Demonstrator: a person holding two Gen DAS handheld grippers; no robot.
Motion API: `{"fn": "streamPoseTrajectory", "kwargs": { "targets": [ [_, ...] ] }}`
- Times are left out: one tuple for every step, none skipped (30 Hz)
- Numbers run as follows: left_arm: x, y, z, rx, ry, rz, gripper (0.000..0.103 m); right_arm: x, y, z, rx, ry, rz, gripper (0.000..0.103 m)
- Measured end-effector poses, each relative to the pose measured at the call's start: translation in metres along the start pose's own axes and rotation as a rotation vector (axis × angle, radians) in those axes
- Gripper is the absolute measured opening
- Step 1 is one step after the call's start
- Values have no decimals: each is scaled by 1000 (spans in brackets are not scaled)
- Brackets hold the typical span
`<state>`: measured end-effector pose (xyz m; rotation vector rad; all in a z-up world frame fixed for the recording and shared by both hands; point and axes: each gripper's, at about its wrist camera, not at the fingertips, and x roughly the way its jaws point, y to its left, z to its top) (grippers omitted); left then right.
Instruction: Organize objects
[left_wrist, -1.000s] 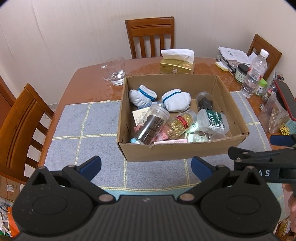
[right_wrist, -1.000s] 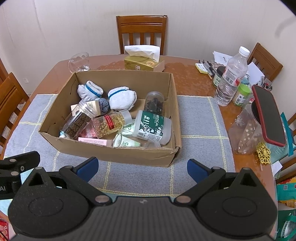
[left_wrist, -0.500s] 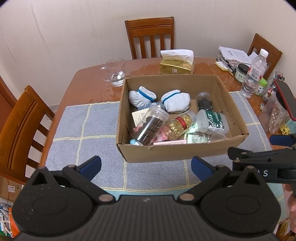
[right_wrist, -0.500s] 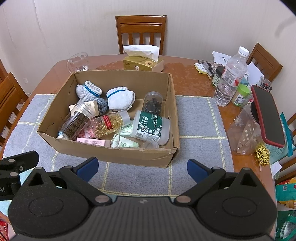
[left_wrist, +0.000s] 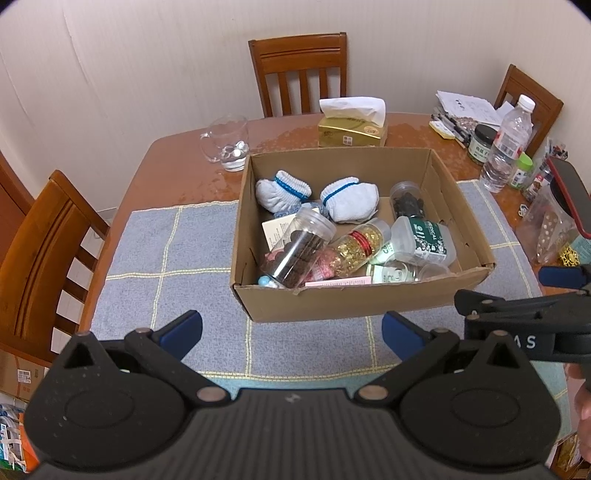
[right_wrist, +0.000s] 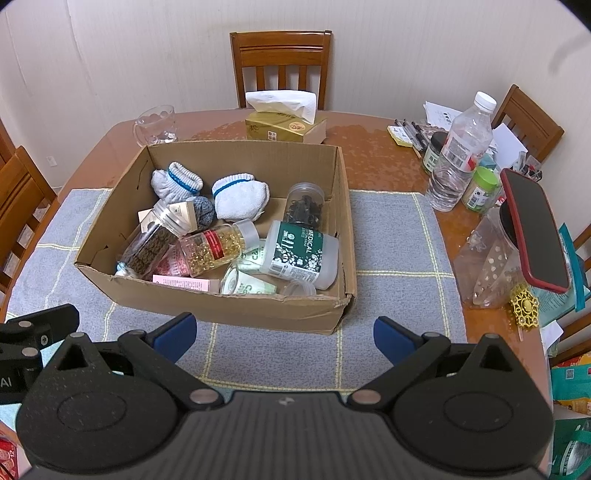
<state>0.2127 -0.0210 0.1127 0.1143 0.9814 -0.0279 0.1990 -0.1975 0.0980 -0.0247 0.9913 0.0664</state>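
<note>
A cardboard box (left_wrist: 354, 302) (right_wrist: 236, 310) stands on a grey checked mat (left_wrist: 173, 251) (right_wrist: 391, 236). In it lie two white socks with blue bands (left_wrist: 351, 199) (right_wrist: 240, 199), a jar of dark pieces (left_wrist: 299, 247) (right_wrist: 151, 247), a bottle of yellow capsules (left_wrist: 358, 243) (right_wrist: 214, 251), a green-labelled white bottle (left_wrist: 424, 240) (right_wrist: 303, 251) and a small dark jar (left_wrist: 406, 199) (right_wrist: 306, 206). My left gripper (left_wrist: 291, 332) is open and empty, in front of the box. My right gripper (right_wrist: 284, 332) is open and empty, also in front of the box.
A gold tissue box (left_wrist: 351, 129) (right_wrist: 284, 125) and a glass mug (left_wrist: 227, 144) (right_wrist: 155, 125) stand behind the box. A water bottle (right_wrist: 458, 155), small jars, pens, papers and a red-edged phone (right_wrist: 535, 229) crowd the table's right side. Wooden chairs surround the table.
Both grippers have drawn back slightly, so the box looks a little farther away. Both stay open and empty.
</note>
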Motion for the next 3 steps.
{"fn": "streamPoseTrajectory", "kwargs": {
  "targets": [
    [0, 0, 0, -1, -1, 1, 102, 0, 0, 0, 0, 0, 0, 103],
    [0, 0, 0, -4, 0, 0, 102, 0, 0, 0, 0, 0, 0, 103],
    [0, 0, 0, -6, 1, -1, 102, 0, 0, 0, 0, 0, -1, 103]
  ]
}}
